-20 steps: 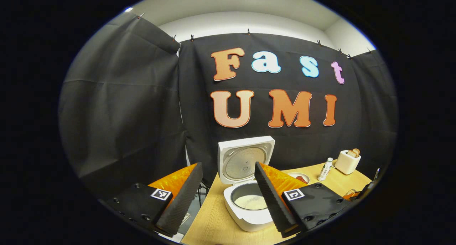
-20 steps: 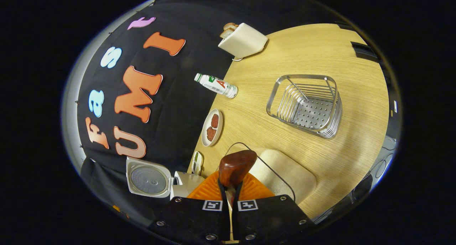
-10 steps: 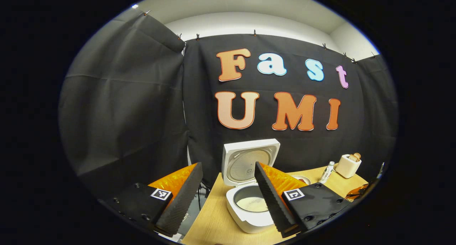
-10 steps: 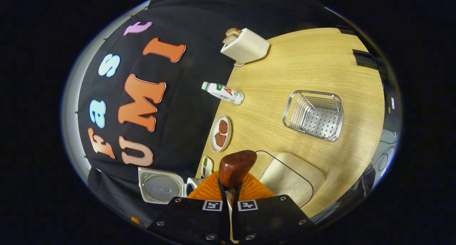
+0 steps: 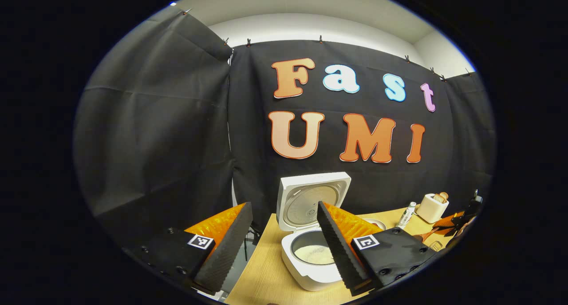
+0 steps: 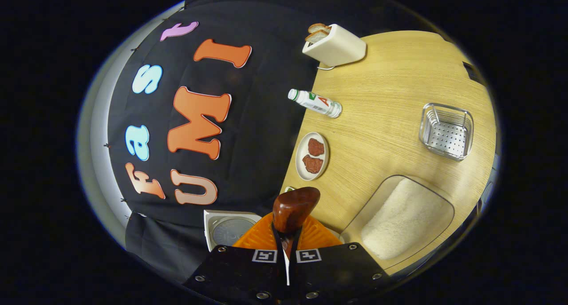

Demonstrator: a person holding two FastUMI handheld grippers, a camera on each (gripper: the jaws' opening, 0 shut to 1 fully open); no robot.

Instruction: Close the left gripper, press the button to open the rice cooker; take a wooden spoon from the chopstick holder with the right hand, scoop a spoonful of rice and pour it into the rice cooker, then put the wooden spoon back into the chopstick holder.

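Observation:
The white rice cooker (image 5: 306, 269) stands open on the table, lid (image 5: 310, 198) upright, with white rice in its pot (image 5: 313, 254). My left gripper (image 5: 283, 206) hovers in front of it, open and holding nothing. My right gripper (image 6: 286, 234) is shut on the handle of the dark wooden spoon (image 6: 295, 207), whose bowl sticks out ahead of the fingers; I cannot tell if rice lies in it. The clear tray of rice (image 6: 404, 218) sits to its right. The metal chopstick holder (image 6: 446, 131) stands farther off. The cooker lid (image 6: 228, 227) shows at lower left.
A plate with two meat patties (image 6: 312, 156), a white bottle (image 6: 315, 103) and a cream toaster with bread (image 6: 335, 45) line the table's back edge by the black cloth. In the left gripper view the right gripper (image 5: 457, 220) shows at the far right, past the toaster (image 5: 432, 206).
My right gripper, still shut on the spoon, has drawn away from the chopstick holder, which now looks smaller and farther right. It has come into the left gripper view's right edge. The left gripper hardly moved.

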